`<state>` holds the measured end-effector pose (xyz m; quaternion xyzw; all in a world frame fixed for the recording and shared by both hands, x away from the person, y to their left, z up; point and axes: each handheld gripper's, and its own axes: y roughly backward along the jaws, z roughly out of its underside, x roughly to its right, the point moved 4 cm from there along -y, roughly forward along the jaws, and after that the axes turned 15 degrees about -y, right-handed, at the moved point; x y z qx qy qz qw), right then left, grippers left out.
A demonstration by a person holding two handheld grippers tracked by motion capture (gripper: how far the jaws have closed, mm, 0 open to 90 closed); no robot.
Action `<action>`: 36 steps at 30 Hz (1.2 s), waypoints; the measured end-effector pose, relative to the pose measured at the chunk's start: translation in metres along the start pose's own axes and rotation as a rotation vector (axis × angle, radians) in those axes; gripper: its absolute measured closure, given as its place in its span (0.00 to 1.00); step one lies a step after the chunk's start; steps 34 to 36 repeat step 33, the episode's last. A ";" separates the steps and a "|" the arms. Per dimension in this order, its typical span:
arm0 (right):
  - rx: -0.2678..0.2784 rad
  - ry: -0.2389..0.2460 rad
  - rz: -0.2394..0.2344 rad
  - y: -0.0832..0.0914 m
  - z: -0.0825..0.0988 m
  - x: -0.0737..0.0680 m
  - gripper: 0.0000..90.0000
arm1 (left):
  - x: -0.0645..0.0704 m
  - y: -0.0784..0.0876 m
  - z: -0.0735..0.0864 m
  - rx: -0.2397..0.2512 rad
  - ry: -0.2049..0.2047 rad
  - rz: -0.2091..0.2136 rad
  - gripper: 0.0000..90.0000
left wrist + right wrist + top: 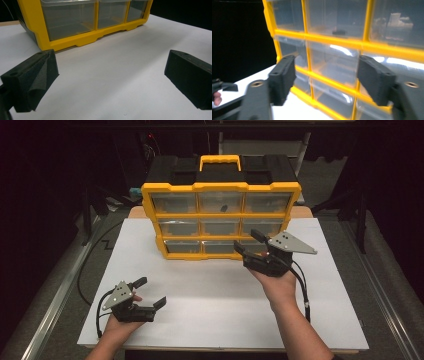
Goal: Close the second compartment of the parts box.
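Drawers in the organizer (220, 220) look light, stiff, slick — best pinched at a front lip; right gripper (249, 245) spread, empty, left gripper (150, 293) likewise.

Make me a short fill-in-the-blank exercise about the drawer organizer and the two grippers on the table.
1. The drawer organizer has a frame coloured ____.
2. Its drawers stand in three rows of ____.
3. The right gripper is at the organizer's front with its jaws ____.
4. The left gripper hangs over the ____ board.

Missing words: yellow; three; open; white
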<state>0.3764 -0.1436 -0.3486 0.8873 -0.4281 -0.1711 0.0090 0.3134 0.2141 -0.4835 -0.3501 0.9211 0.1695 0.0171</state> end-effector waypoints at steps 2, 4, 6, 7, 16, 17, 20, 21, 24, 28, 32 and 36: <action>-0.008 -0.001 0.007 0.007 0.011 0.006 0.24 | 0.000 0.000 0.000 -0.001 0.000 0.000 0.00; -0.015 0.002 0.014 0.012 0.019 0.012 0.18 | 0.000 0.000 0.000 -0.002 -0.001 0.000 0.00; -0.035 -0.004 0.022 0.017 0.031 0.019 0.16 | 0.000 0.000 0.000 -0.003 -0.001 -0.001 0.00; -0.043 -0.005 0.023 0.020 0.037 0.022 0.14 | 0.000 0.001 0.000 -0.004 -0.001 -0.002 0.00; -0.108 -0.023 0.075 0.047 0.088 0.054 0.00 | -0.001 0.001 0.001 -0.002 0.006 -0.008 0.00; -0.115 -0.028 0.085 0.052 0.093 0.057 0.00 | -0.001 0.002 0.001 -0.003 0.005 -0.009 0.00; -0.116 -0.025 0.115 0.066 0.105 0.068 0.00 | -0.001 0.003 0.001 -0.004 0.005 -0.010 0.00; -0.116 -0.028 0.128 0.071 0.108 0.071 0.00 | -0.002 0.003 0.001 -0.004 0.005 -0.012 0.00; -0.106 -0.023 0.151 0.085 0.114 0.078 0.00 | -0.002 0.004 0.001 -0.007 0.015 -0.011 0.00; -0.056 -0.008 0.148 0.095 0.112 0.077 0.00 | 0.000 0.005 0.001 -0.019 0.015 -0.009 0.00; -0.042 0.002 0.134 0.094 0.110 0.075 0.00 | -0.002 0.004 0.002 -0.035 0.020 -0.016 0.00; -0.043 0.005 0.143 0.094 0.110 0.074 0.00 | -0.002 0.004 0.002 -0.037 0.020 -0.018 0.00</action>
